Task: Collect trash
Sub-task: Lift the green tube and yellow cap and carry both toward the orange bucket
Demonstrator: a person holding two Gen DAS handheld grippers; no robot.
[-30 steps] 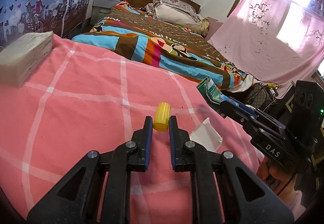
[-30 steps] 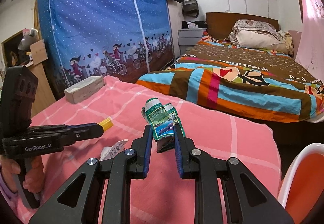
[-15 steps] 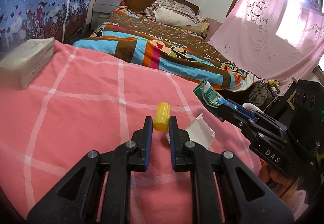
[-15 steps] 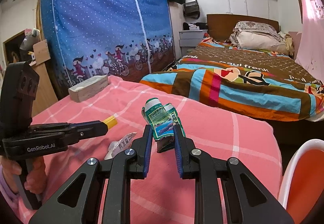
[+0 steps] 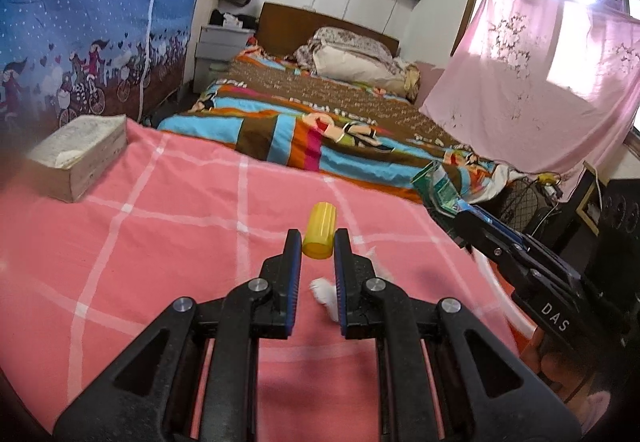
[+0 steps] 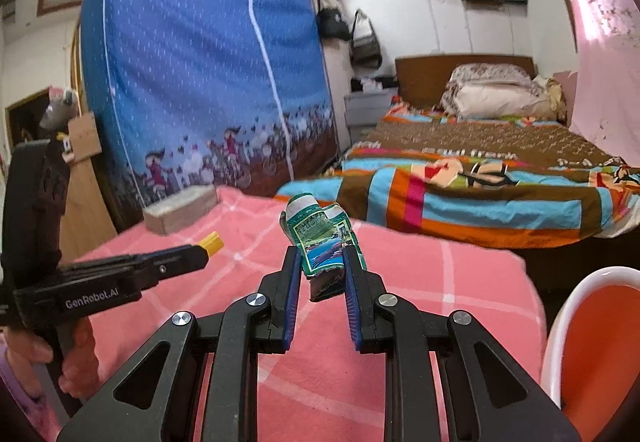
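Over the pink checked bedspread (image 5: 168, 226), both pickups done: left gripper (image 5: 317, 242) clamped on yellow cap (image 5: 319, 229), right gripper (image 6: 321, 258) squeezing crushed green carton (image 6: 320, 242), white paper scrap (image 5: 325, 290) unclaimed, orange bin (image 6: 596, 342) probably next.

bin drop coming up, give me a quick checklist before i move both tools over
1. Left tool grips the yellow cap: ok, pinched between the fingers, clear of the pink cloth.
2. Right tool grips the green carton: ok, crushed carton clamped between the fingers.
3. Bin in view: ok, orange with a white rim, at lower right of the right wrist view.
4. Room in the bin: cannot tell, only part of the inside shows.
5. Trash left behind: not ok, white paper scrap lies on the cloth under the left tool.
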